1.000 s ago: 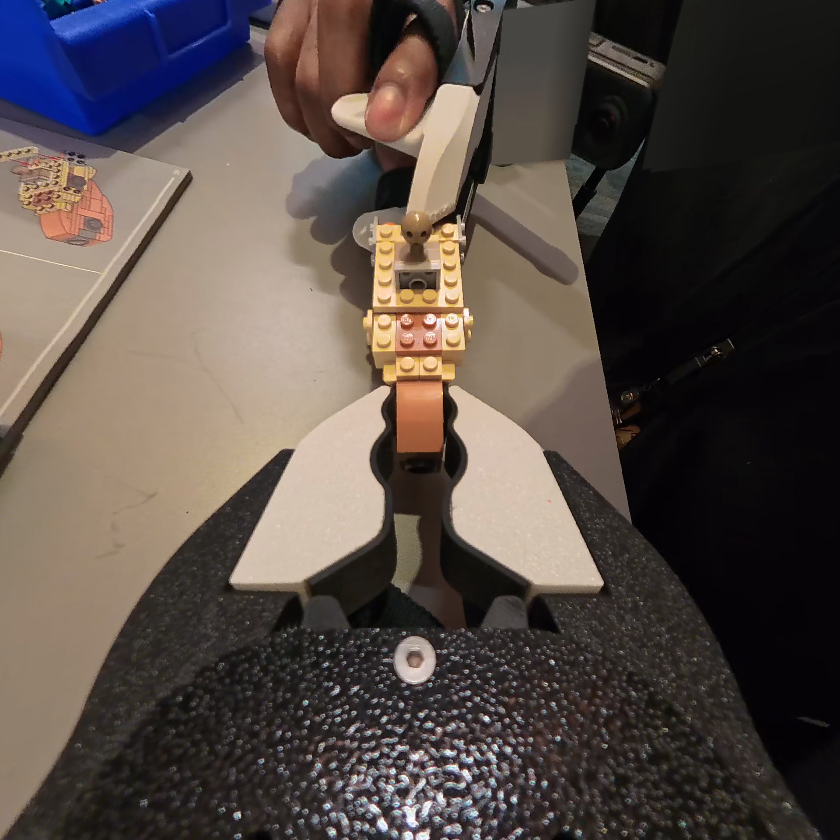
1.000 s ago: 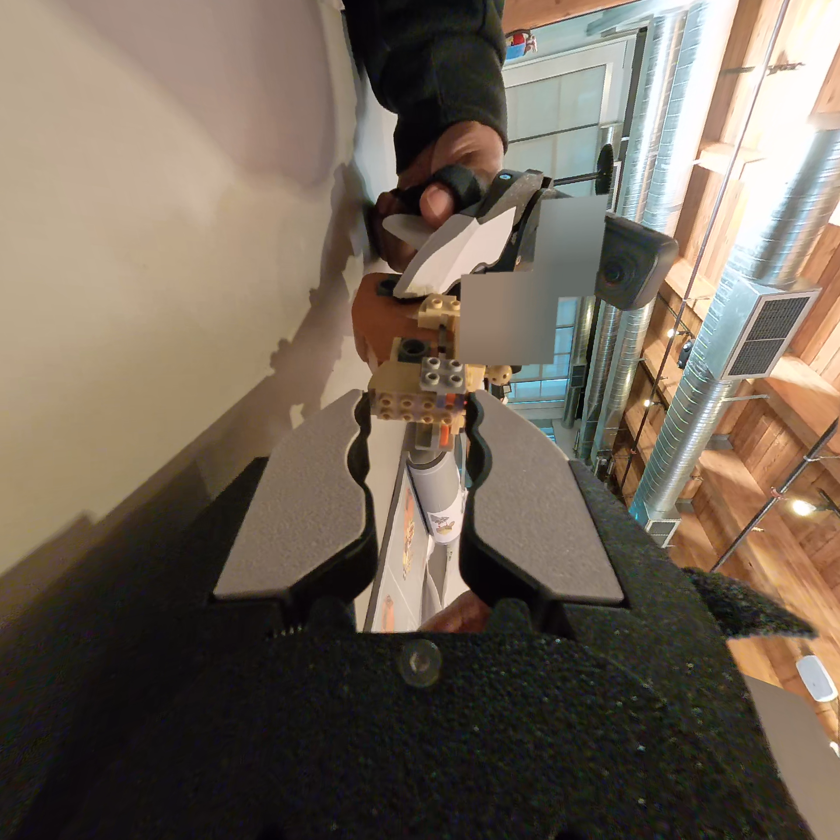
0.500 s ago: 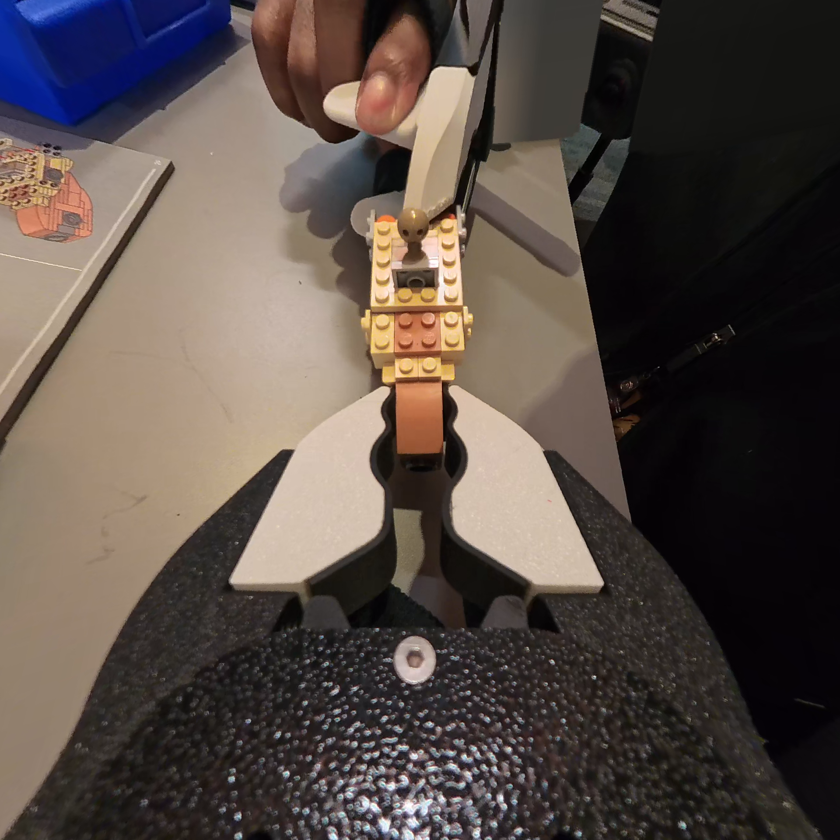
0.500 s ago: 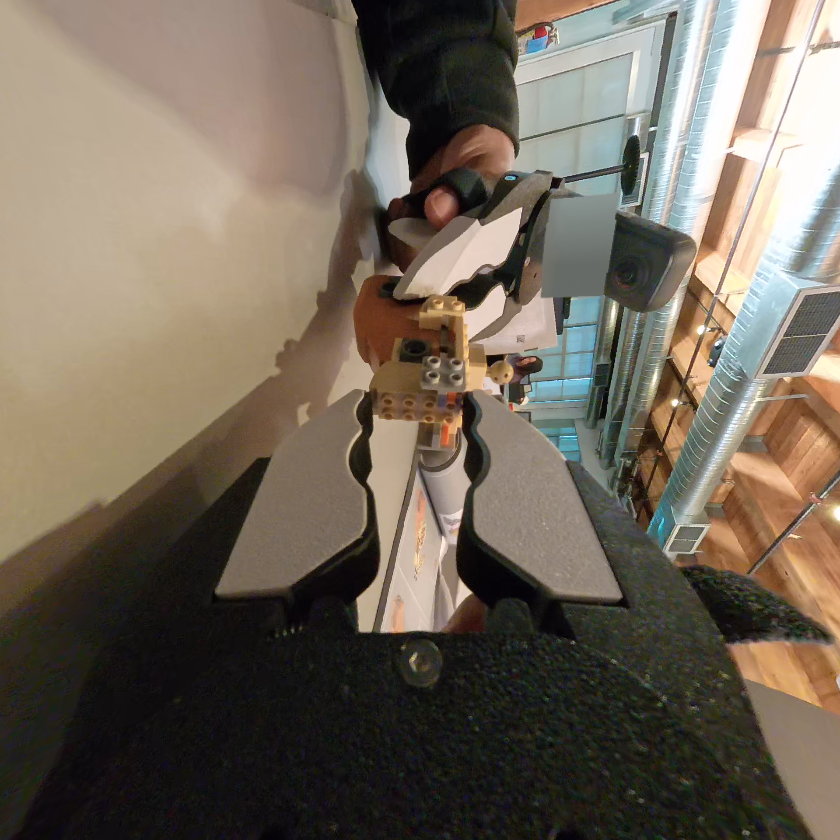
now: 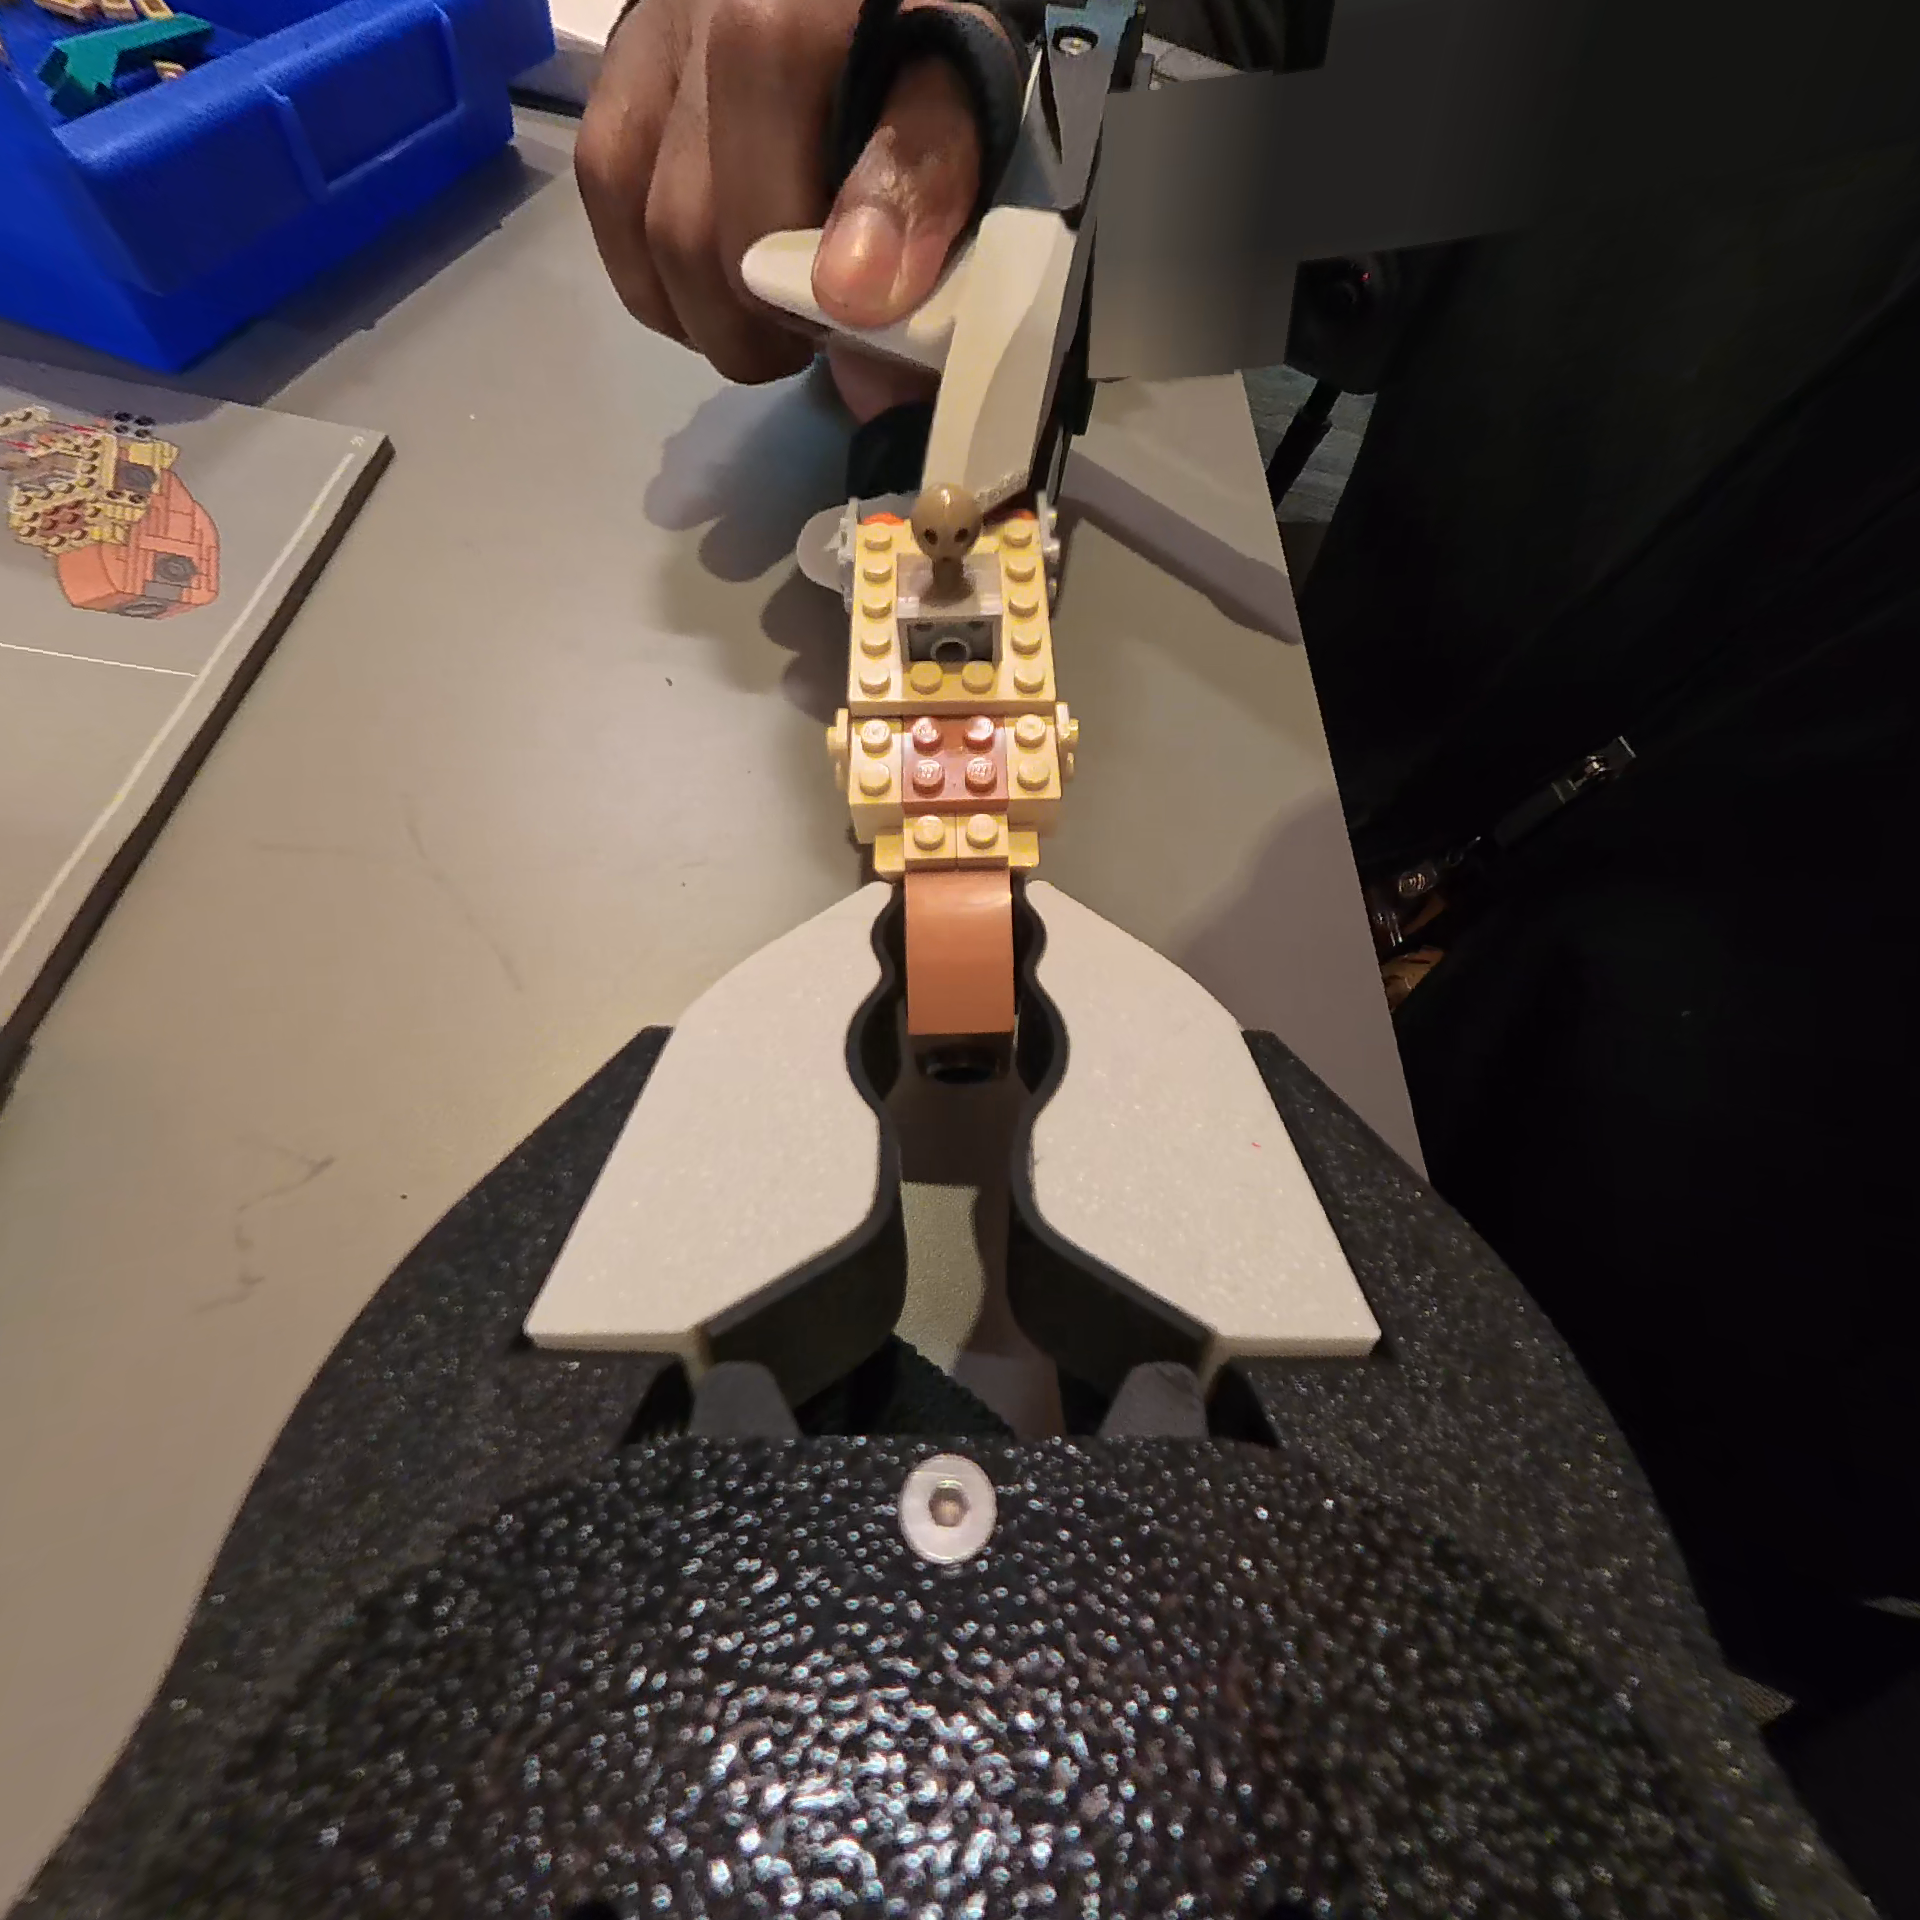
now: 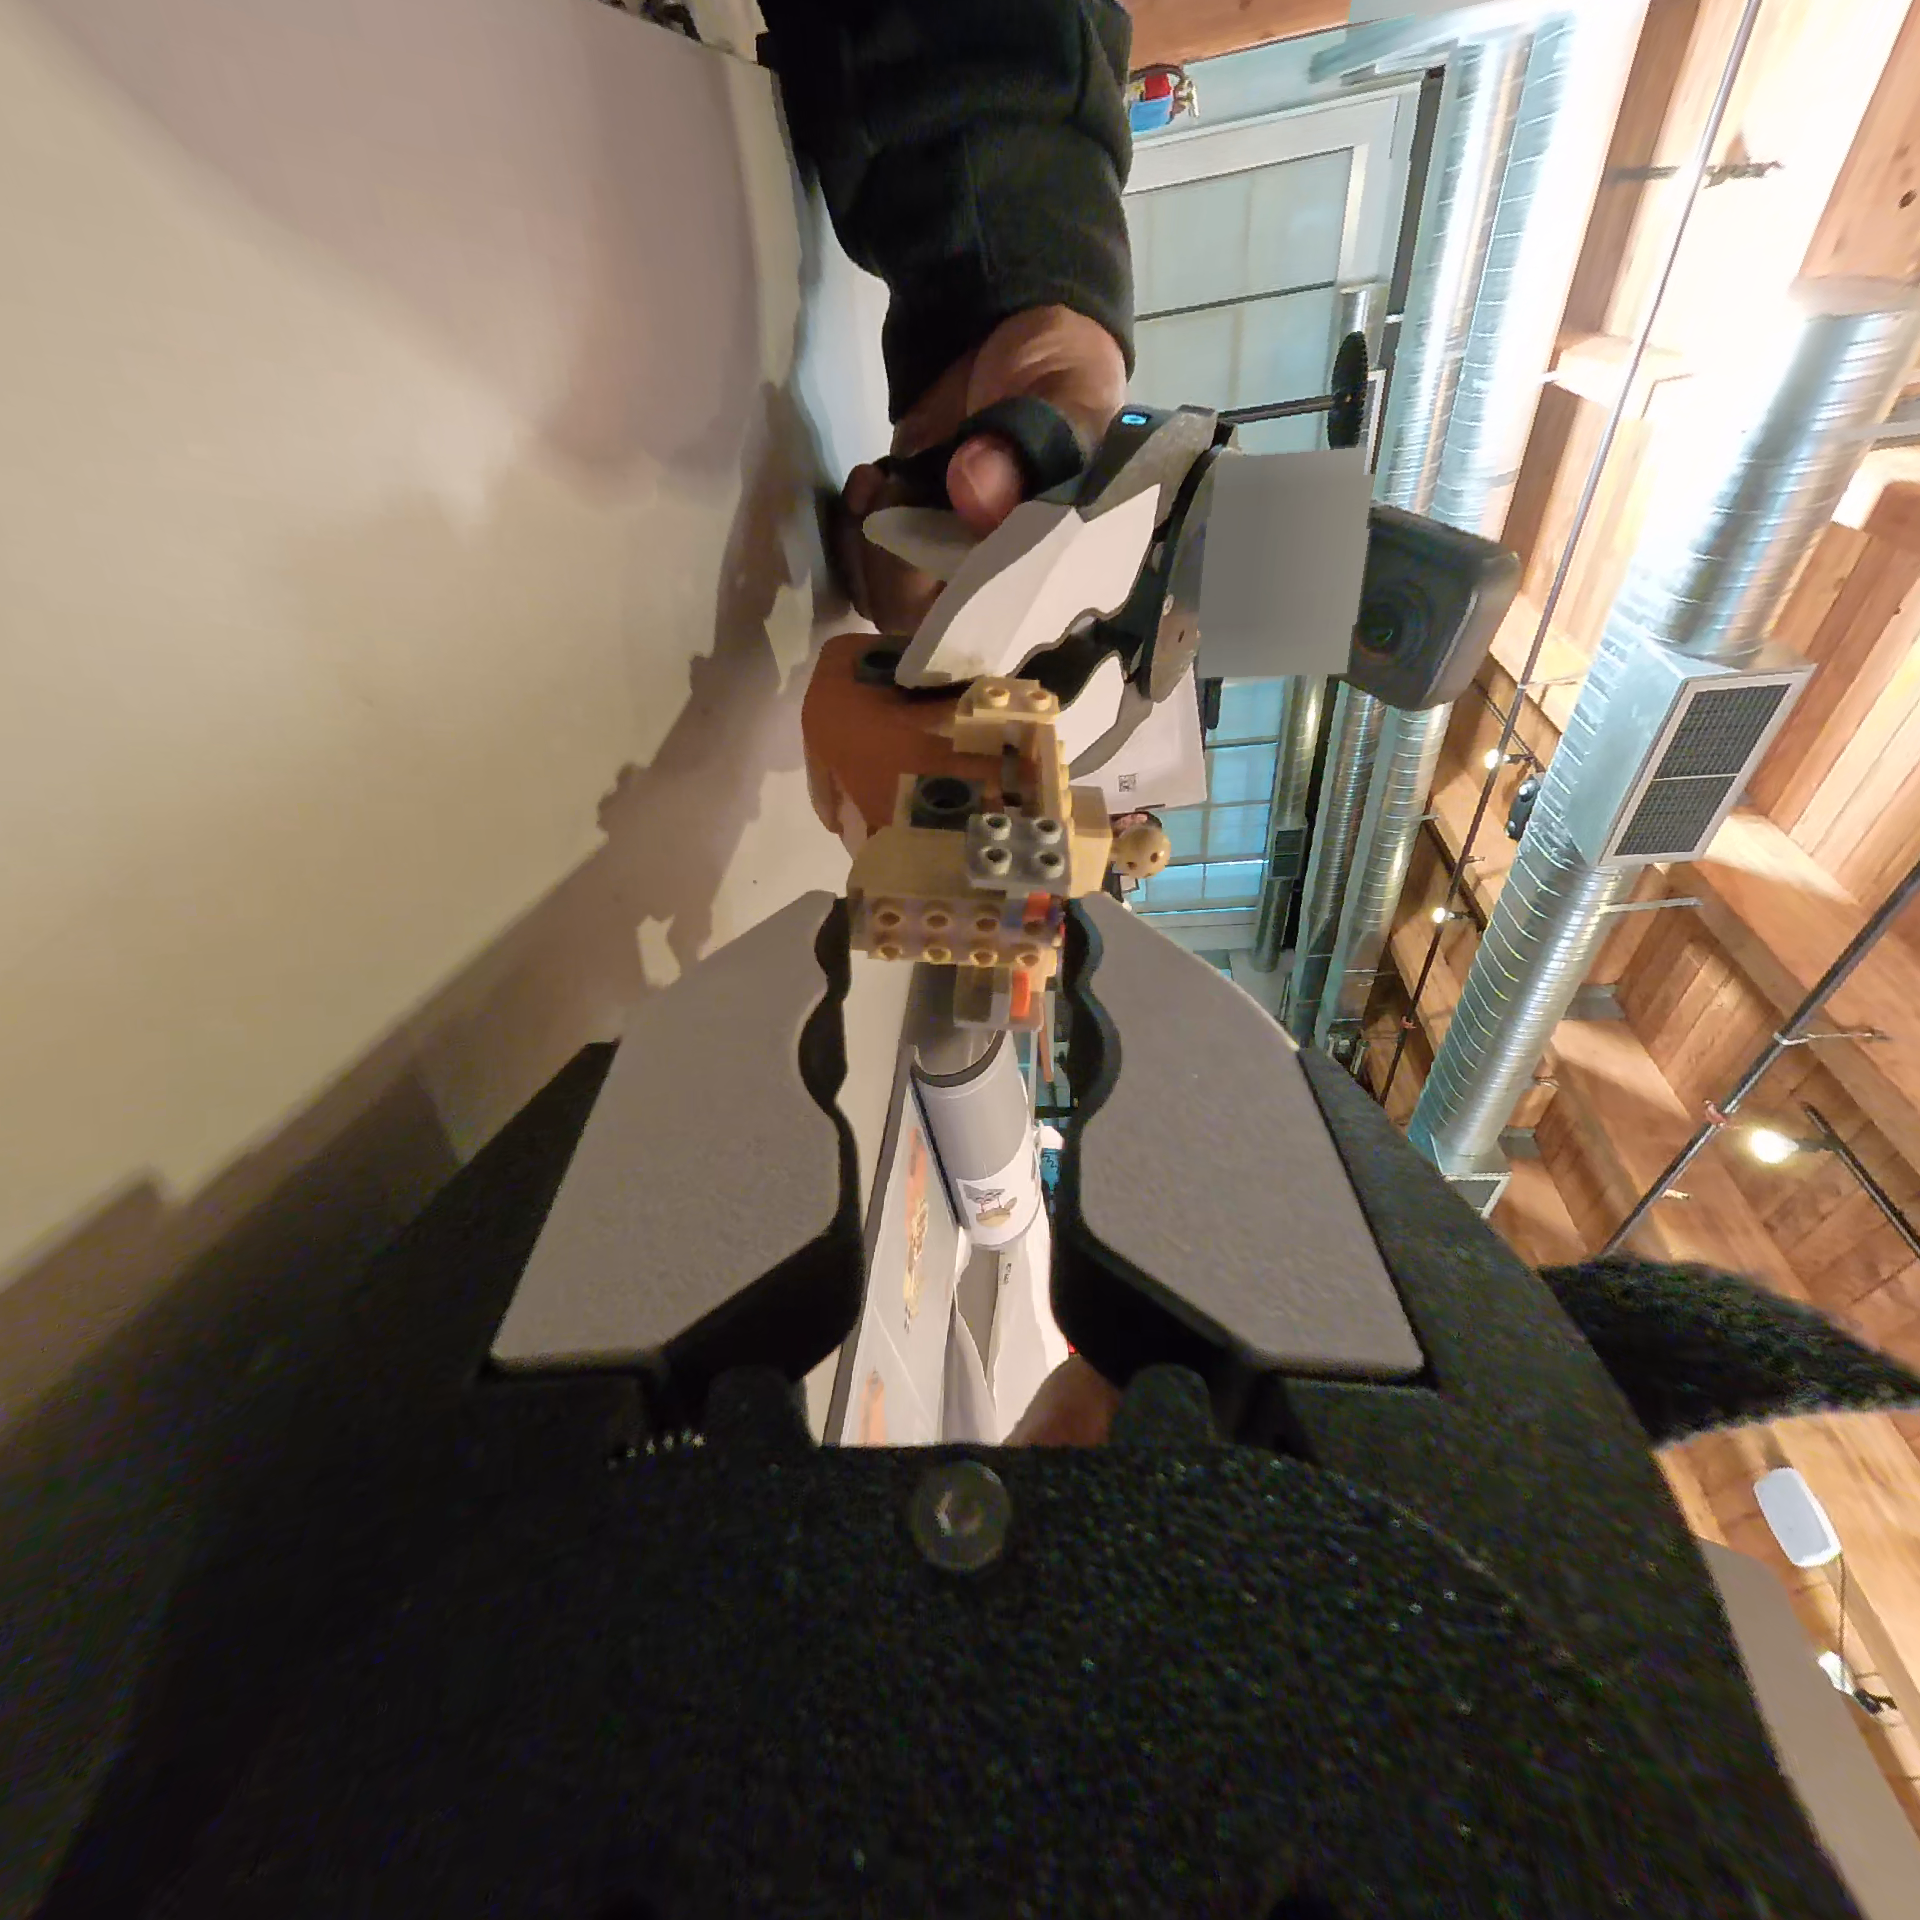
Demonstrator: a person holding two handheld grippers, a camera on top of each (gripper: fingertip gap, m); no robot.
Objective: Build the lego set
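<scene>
Left tool (image 5: pixel 956 977) clamps the brown end of the half-built lego model (image 5: pixel 951 717) near the worktop's (image 5: pixel 416 935) right edge; right tool (image 6: pixel 961 935) pinches its tan end, so much building seemingly remains.

You're working at a grey table (image 5: pixel 436 935) under wooden ceiling beams (image 6: pixel 1714 935), with silver ducts (image 6: pixel 1538 935) running past and daylight coming through tall windows (image 6: pixel 1247 270).
</scene>
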